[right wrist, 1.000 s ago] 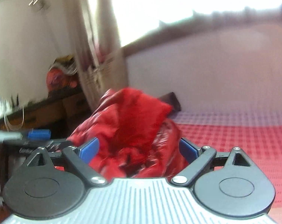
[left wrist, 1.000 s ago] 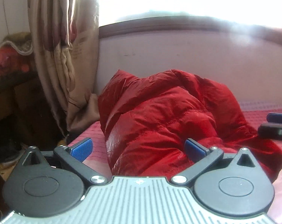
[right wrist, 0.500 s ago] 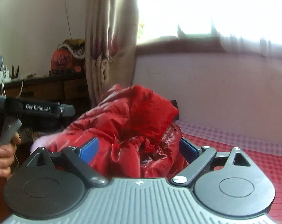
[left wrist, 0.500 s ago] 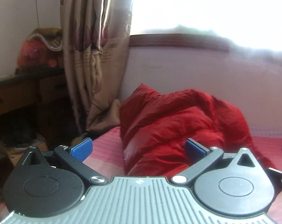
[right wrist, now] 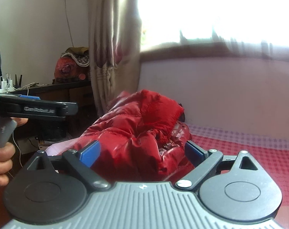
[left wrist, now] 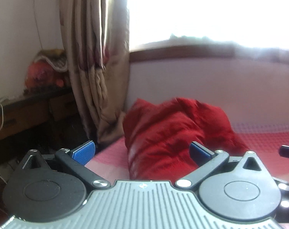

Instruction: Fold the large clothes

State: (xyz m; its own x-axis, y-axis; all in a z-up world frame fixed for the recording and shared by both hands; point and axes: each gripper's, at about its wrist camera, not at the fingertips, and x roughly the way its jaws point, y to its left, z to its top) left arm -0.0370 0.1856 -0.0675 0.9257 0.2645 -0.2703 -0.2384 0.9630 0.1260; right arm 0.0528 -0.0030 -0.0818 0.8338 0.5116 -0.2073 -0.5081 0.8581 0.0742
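Observation:
A red puffy jacket [left wrist: 173,133] lies bunched in a heap on the red checked bed [left wrist: 268,145], near the wall and curtain. It also shows in the right wrist view [right wrist: 140,129], with its furry hood on top. My left gripper [left wrist: 142,150] is open and empty, held back from the jacket. My right gripper [right wrist: 142,150] is open and empty, also short of the jacket. The left gripper [right wrist: 35,110] shows from the side at the left of the right wrist view, held by a hand.
A beige curtain [left wrist: 94,66] hangs left of the jacket below a bright window. A dark wooden desk [right wrist: 68,93] with a red bundle and cables stands at the left. A pale wall [right wrist: 221,95] runs behind the bed.
Both grippers have pulled back and risen away from the jacket, which now looks smaller and farther. Both stayed open and empty. The jacket has not moved.

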